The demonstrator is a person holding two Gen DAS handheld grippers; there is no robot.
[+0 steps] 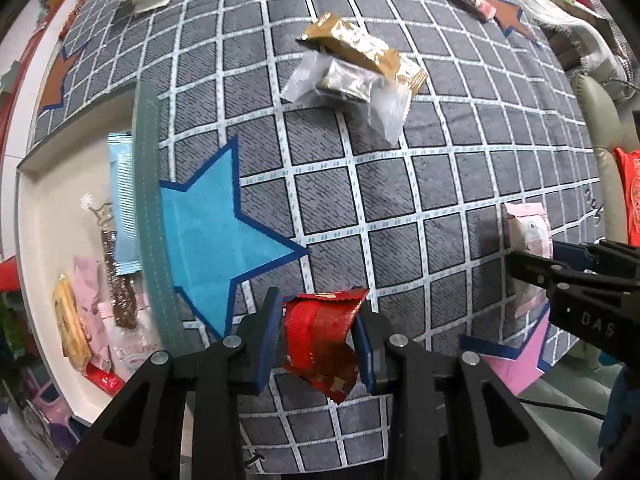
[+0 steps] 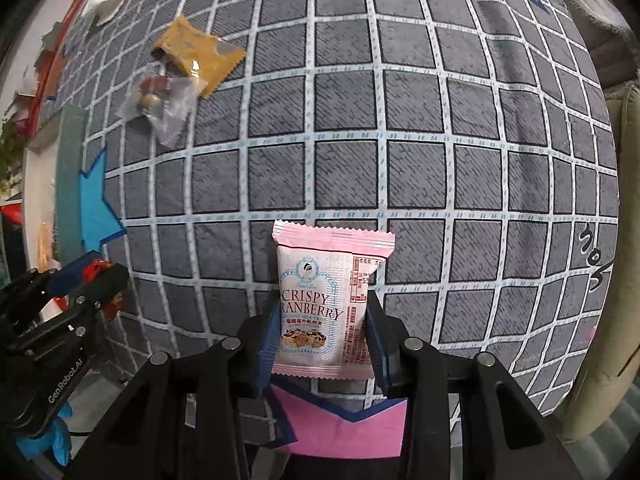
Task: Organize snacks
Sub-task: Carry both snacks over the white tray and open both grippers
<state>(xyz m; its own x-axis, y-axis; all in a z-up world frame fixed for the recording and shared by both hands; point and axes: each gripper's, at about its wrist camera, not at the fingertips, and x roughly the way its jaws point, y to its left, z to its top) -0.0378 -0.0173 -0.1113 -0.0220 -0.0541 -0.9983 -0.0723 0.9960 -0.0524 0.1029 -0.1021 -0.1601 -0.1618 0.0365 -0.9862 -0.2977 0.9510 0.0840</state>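
Holding: left gripper (image 1: pixel 318 334) has its fingers closed on a crumpled red packet (image 1: pixel 322 340), clear of the checked mat (image 1: pixel 400 184).
Right gripper (image 2: pixel 322 346): fingers pinch a pink cranberry packet (image 2: pixel 324 300) by its sides, above a pink star (image 2: pixel 344 428).
Tray (image 1: pixel 40 240): at the mat's left edge, several snacks already inside.
Loose: gold packet (image 1: pixel 360 48) and clear packet (image 1: pixel 348 92) touching, farther up the mat.
Risk: slick, crumpled wrappers may slide out of either grip before reaching the tray.

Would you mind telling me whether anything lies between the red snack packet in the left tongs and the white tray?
Only the tray's raised green rim stands between them; the red packet has to clear it. The cloth between, with its blue star, shows no loose snacks.
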